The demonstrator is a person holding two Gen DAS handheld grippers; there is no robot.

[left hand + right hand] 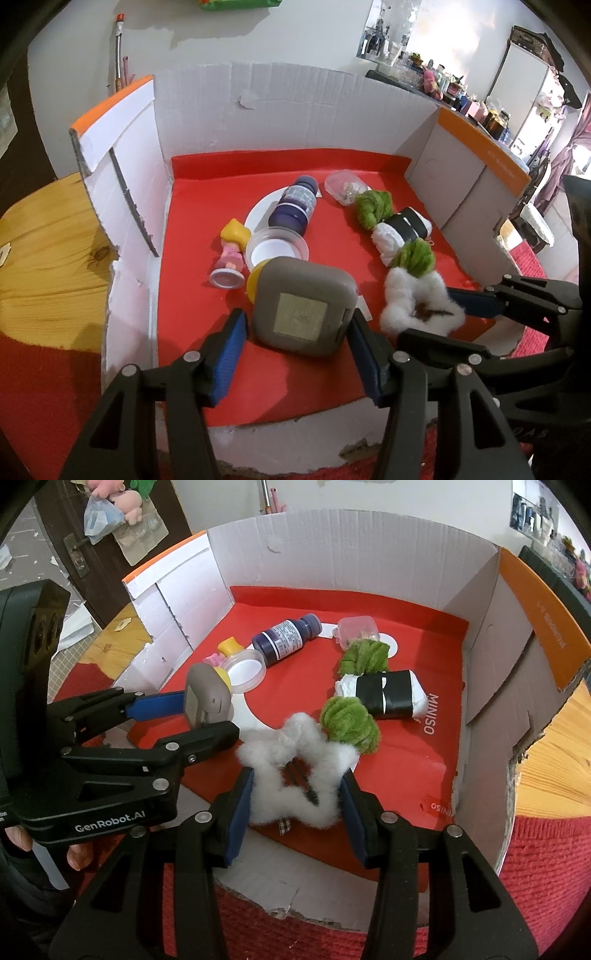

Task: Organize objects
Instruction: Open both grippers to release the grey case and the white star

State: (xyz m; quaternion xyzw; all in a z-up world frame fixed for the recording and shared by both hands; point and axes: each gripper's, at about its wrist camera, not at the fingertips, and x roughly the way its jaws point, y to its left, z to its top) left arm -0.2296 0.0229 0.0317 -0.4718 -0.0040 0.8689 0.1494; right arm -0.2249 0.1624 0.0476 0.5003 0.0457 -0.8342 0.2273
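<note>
My left gripper (pixel 295 343) is shut on a grey square case (pixel 304 304) at the near edge of the red-lined cardboard box (pixel 207 192); the case also shows in the right wrist view (pixel 207 701). My right gripper (pixel 295 797) is shut on a white fluffy star (pixel 295 771), seen from the left wrist view too (pixel 417 299). In the box lie a purple bottle (pixel 286 638), a clear round tub (pixel 245 668), a yellow-and-pink doll (pixel 231 251), two green pom-poms (pixel 364 657) (pixel 349 720), a black-and-white bundle (pixel 384 694) and a small clear box (pixel 356 629).
The box walls (pixel 369 550) rise at the back and both sides; its near side is low. The box stands on a wooden table (pixel 44 258) with a red cloth (pixel 546 878). A yellow ball (pixel 255 282) hides behind the case. Cluttered shelves (pixel 461 96) stand far right.
</note>
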